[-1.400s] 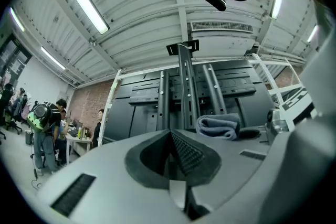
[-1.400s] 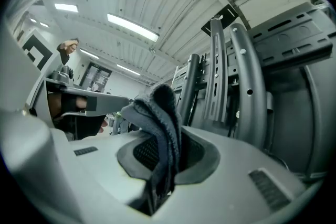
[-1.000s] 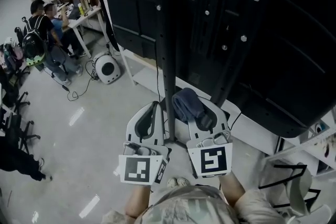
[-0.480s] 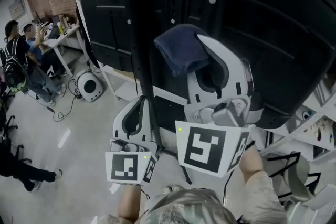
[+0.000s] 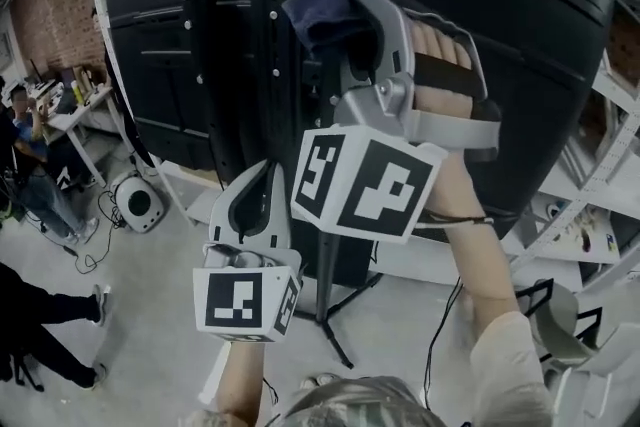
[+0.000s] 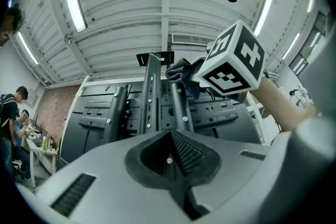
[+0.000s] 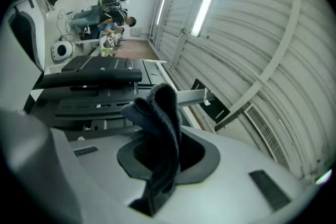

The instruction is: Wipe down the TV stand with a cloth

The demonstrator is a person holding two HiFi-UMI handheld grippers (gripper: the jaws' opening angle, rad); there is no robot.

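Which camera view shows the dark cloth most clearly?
The right gripper view: the cloth sits large, pinched by the right gripper. The head view shows its bunched top; the left gripper view, a small far part.

cloth (image 5: 320,10) logged dark blue | TV stand (image 5: 265,65) black | right gripper (image 5: 355,15) white, cube marked with black-white squares | brick wall (image 5: 45,15) at 10 o'clock reddish

Right hand-held gripper (image 5: 352,7) raised high, clamped on cloth (image 5: 312,15); left hand-held gripper (image 5: 266,177) lower, jaws seemingly together.

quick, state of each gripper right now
Left gripper: closed, nothing in it.
Right gripper: closed on a dark blue fabric cloth.
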